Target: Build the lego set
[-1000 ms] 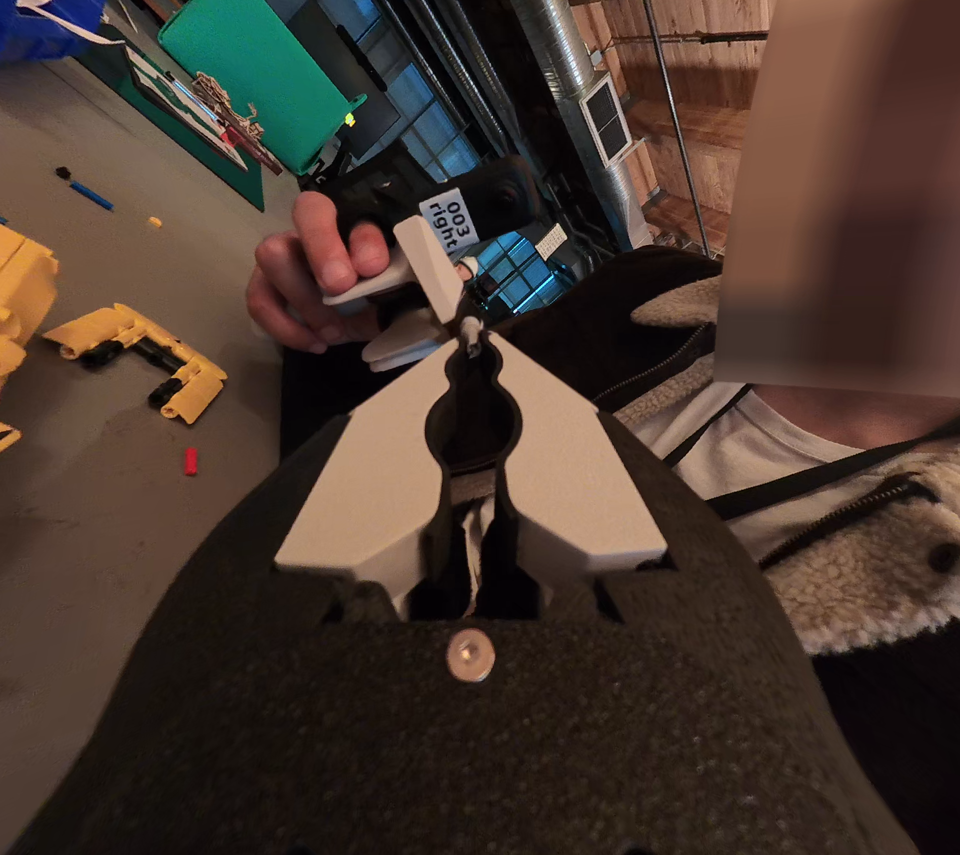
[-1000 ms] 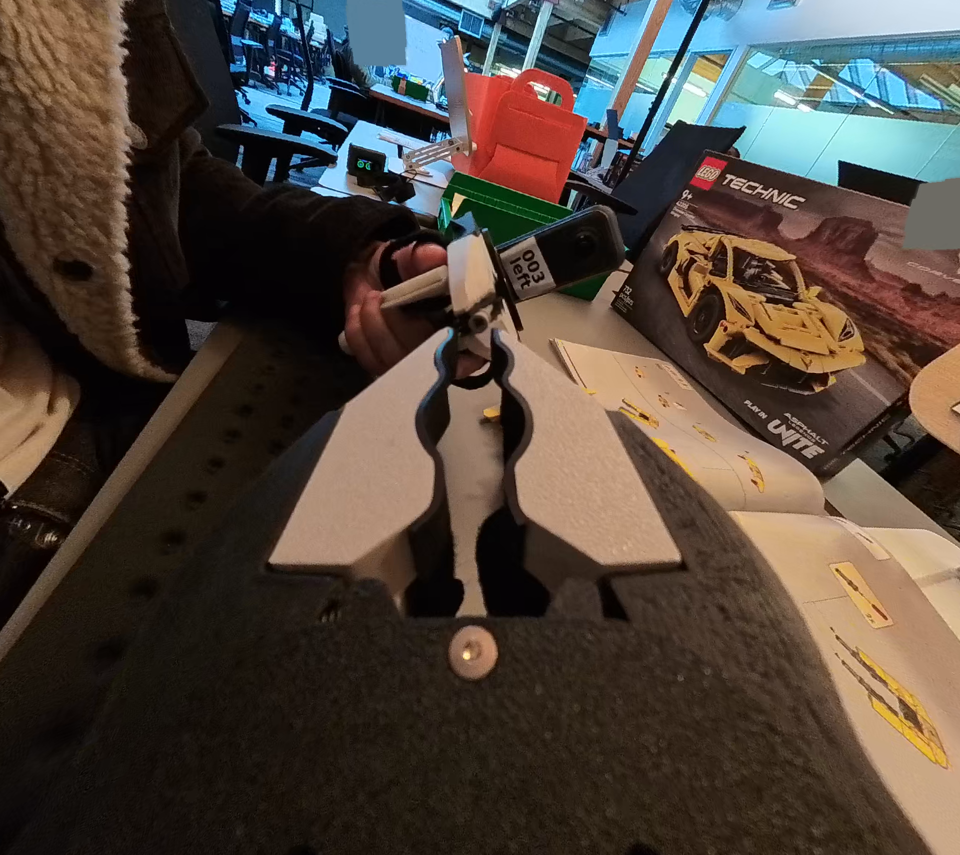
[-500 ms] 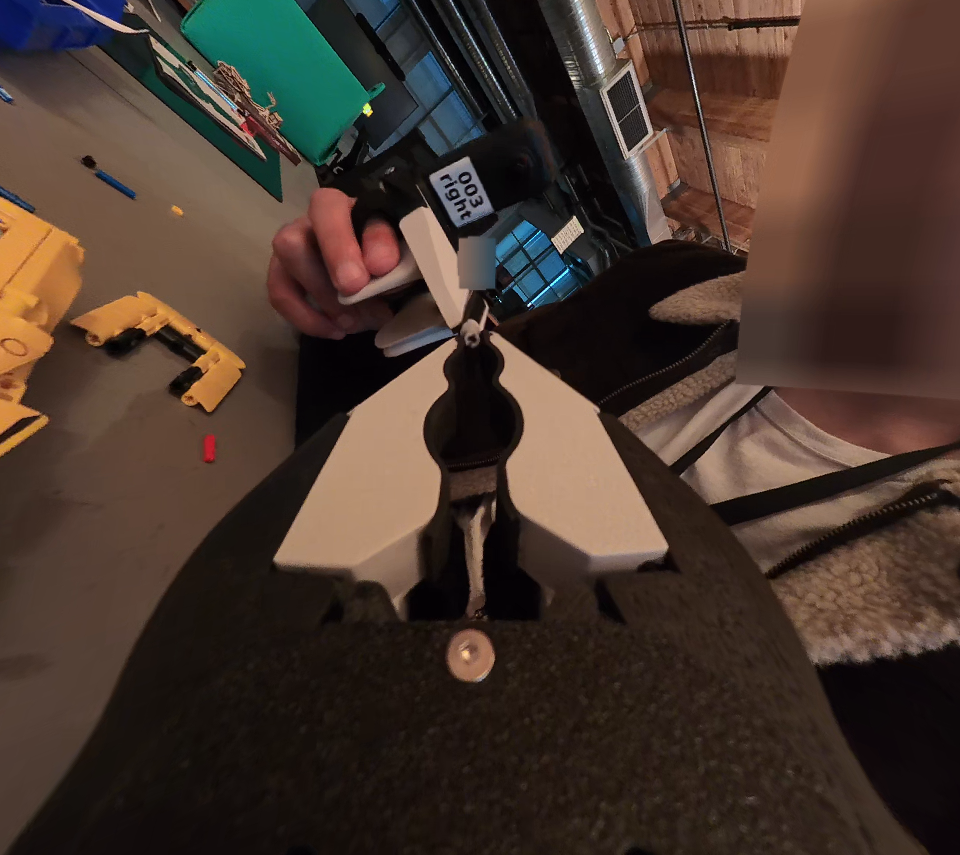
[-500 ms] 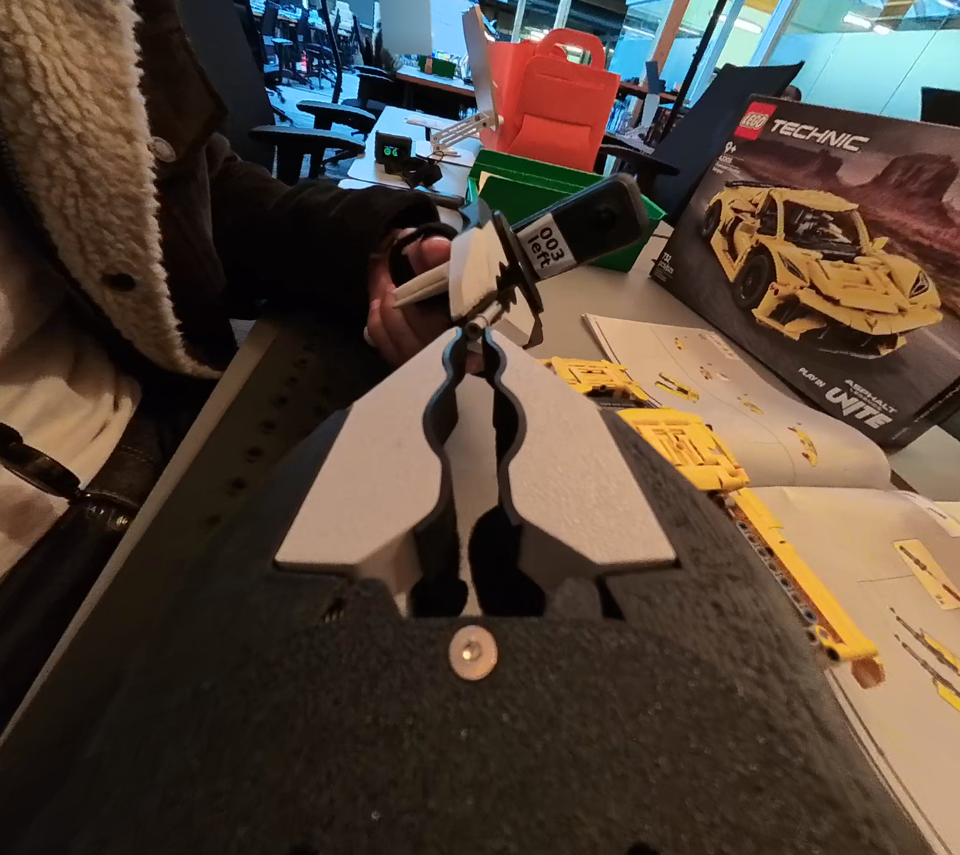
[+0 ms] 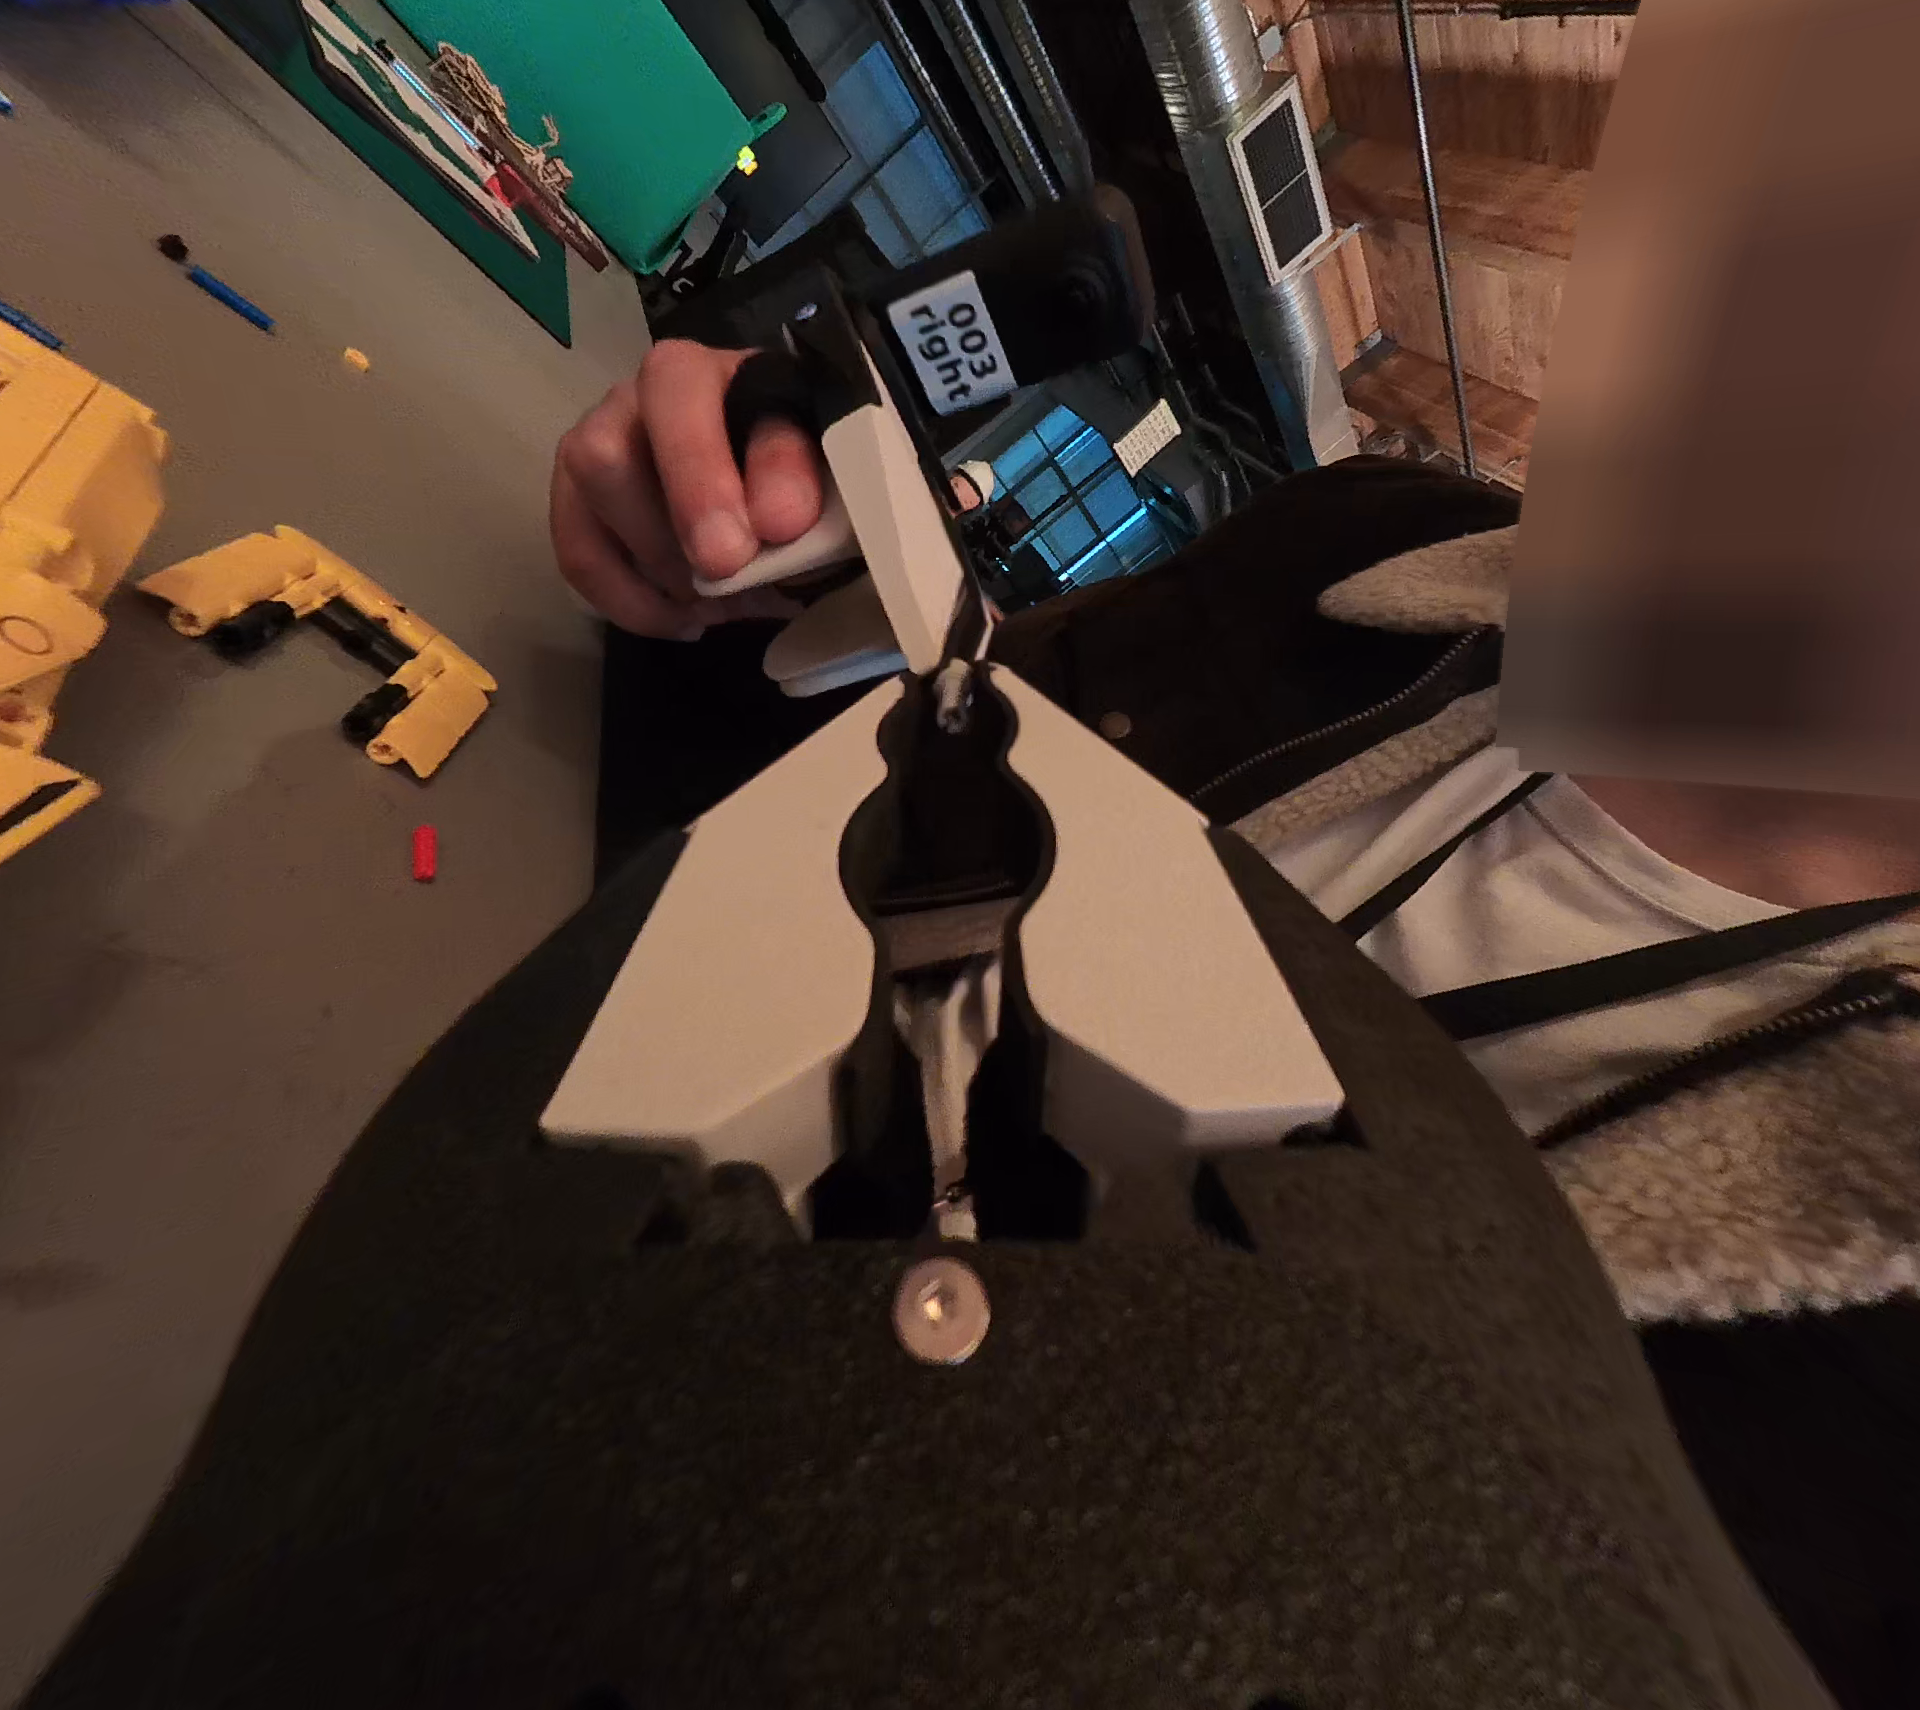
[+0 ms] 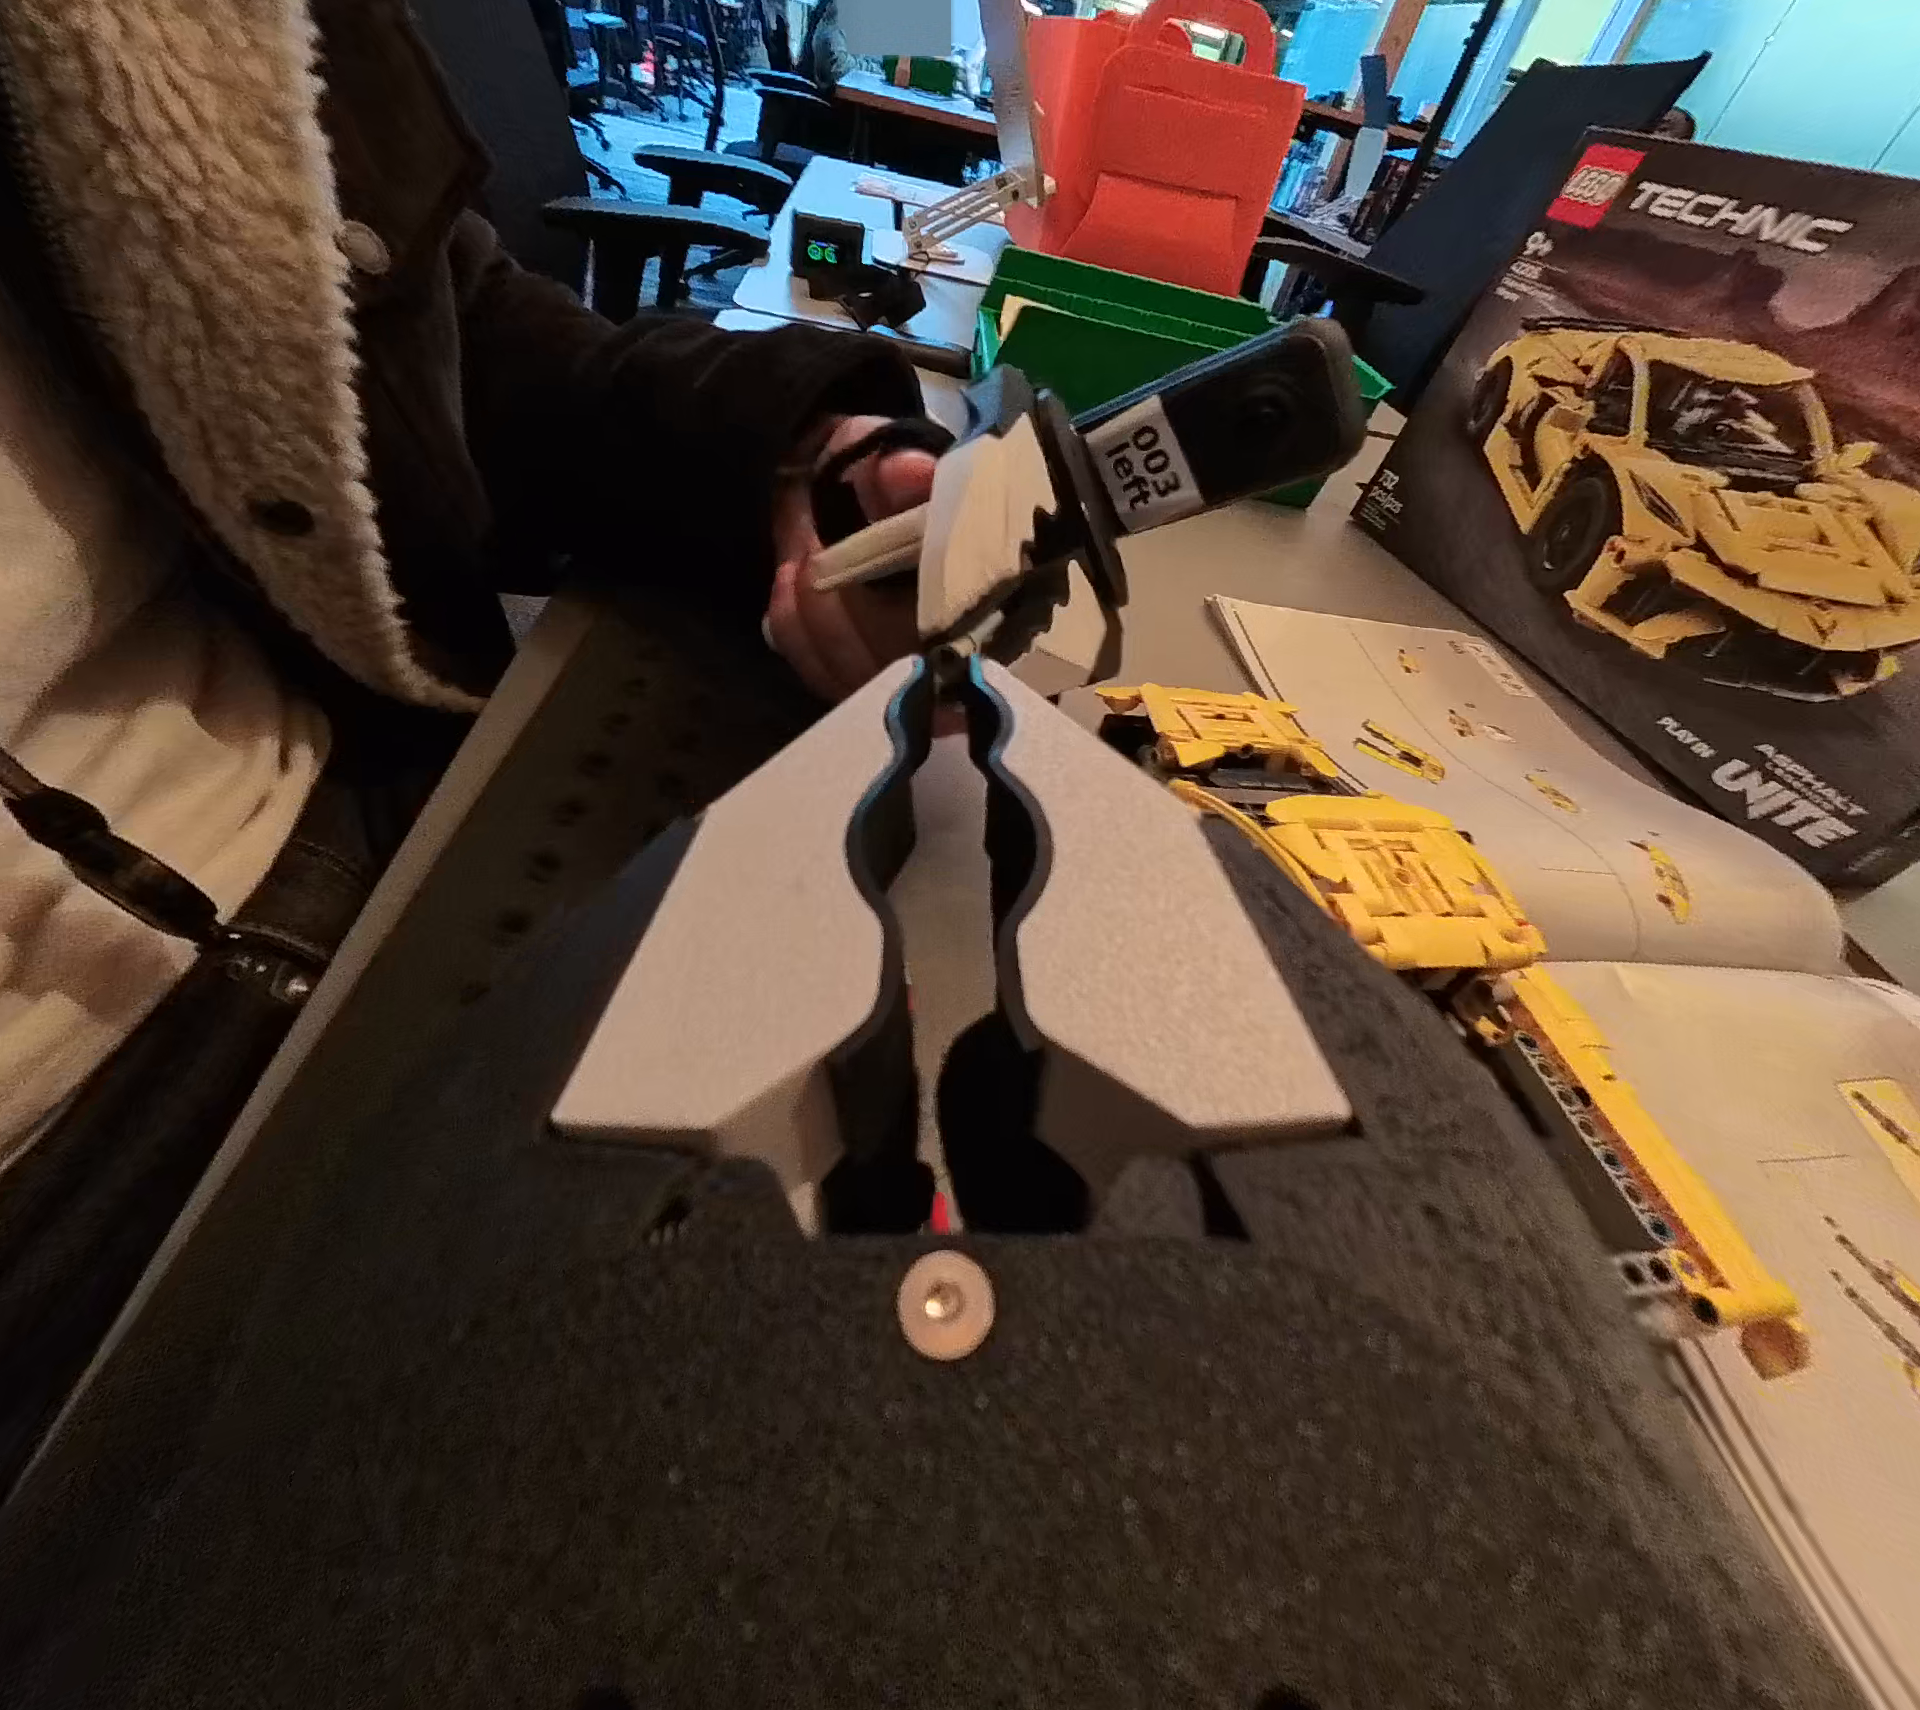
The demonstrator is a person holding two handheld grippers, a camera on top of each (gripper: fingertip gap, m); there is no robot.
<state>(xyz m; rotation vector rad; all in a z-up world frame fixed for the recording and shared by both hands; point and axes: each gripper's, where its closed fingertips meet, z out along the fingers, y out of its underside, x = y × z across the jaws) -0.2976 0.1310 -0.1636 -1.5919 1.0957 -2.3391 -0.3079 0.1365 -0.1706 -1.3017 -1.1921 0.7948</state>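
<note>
- Left hand-held gripper [image 5: 951, 692] is pinched on a small pale lego piece [image 5: 951, 696], raised above the desk [image 5: 260, 985].
- Right hand-held gripper [image 6: 943, 673] meets it tip to tip, nipping the same piece's dark end.
- Beside them on the desk lies the yellow lego chassis [image 6: 1392, 881], partly on the open instruction booklet [image 6: 1507, 787].
- Behind stands the set's box [image 6: 1683, 455].
</note>
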